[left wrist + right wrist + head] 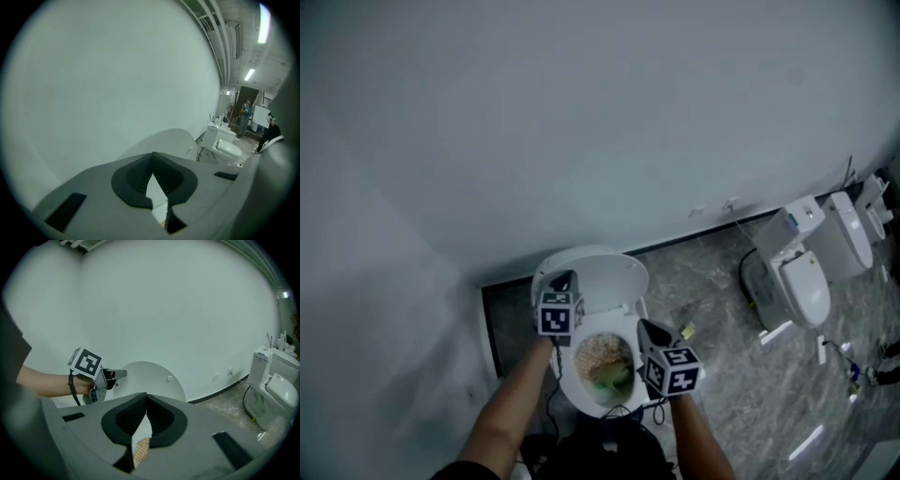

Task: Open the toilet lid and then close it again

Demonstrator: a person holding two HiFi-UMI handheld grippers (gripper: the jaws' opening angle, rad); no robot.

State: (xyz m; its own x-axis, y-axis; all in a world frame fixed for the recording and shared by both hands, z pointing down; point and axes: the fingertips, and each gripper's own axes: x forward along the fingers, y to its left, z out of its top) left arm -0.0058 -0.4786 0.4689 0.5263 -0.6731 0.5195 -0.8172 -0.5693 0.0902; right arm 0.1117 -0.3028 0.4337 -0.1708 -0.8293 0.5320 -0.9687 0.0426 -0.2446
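The white toilet stands against the wall with its lid raised upright. Brown and green matter lies in the bowl. My left gripper is shut and empty, its tip at the lid's left edge; whether it touches the lid I cannot tell. In the right gripper view the left gripper shows beside the lid. My right gripper is shut with nothing in it and hovers over the bowl's right rim. The lid rises just beyond the shut left gripper. The right gripper points at the lid.
Two more white toilets stand along the wall to the right on the grey marble floor. The white wall is right behind the lid. People stand far off in the left gripper view.
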